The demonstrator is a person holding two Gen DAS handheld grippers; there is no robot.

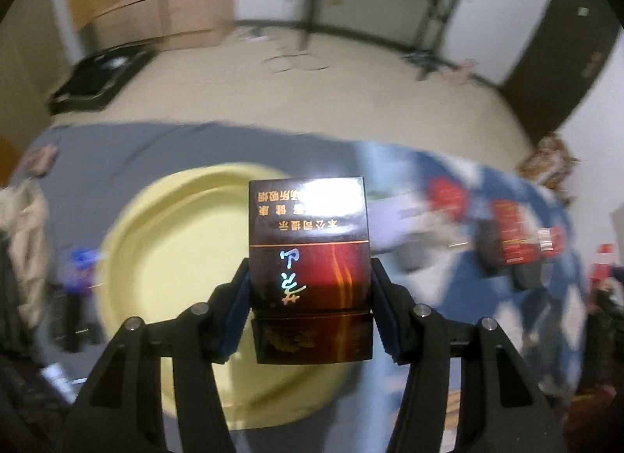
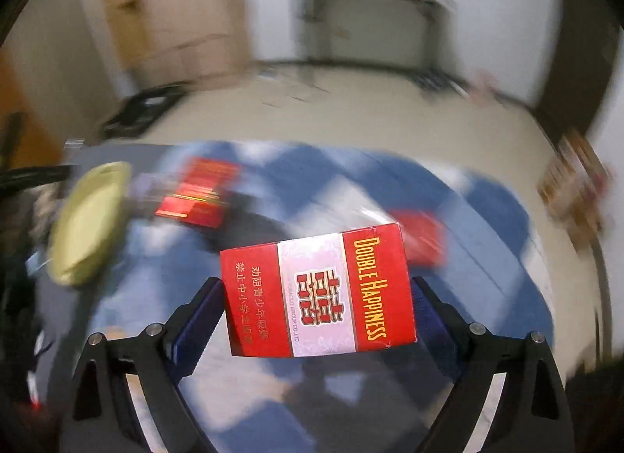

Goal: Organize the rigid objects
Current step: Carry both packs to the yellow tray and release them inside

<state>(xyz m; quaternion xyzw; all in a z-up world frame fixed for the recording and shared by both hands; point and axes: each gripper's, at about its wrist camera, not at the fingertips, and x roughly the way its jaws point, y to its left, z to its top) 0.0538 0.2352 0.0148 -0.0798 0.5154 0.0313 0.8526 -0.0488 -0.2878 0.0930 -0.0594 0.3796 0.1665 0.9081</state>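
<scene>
Carrying two packs at once: the left claw [image 1: 310, 289] is clamped on a dark pack [image 1: 308, 246], blue pads pressed against both its narrow sides, and the pack hangs in the air above a yellow plate [image 1: 156, 258]. The right claw [image 2: 318, 305] has a red pack [image 2: 318, 291] between its pads, held crosswise and slightly tilted. The left pad meets the pack's edge; on the right side contact looks likely but the pack hides it, so I read this as a wide grip, not a certainty. Step in hand, as I judge it: transport of both packs toward the plate, which seems the collecting place. Next move calls for lowering the dark pack onto the plate floor and parting the pads only once it rests there. The right claw has further to travel, since the plate sits far to the left in its view. Views differ: the left wrist camera looks down into the plate almost directly beneath its pack and shows more red packs [image 1: 511, 234] blurred on the checked blue cloth [image 1: 448, 297] to the right; the right wrist camera shows the plate only as a tilted sliver [image 2: 89, 223] at the edge, with another red pack [image 2: 199, 195] lying near it. Both backgrounds are motion-blurred.
</scene>
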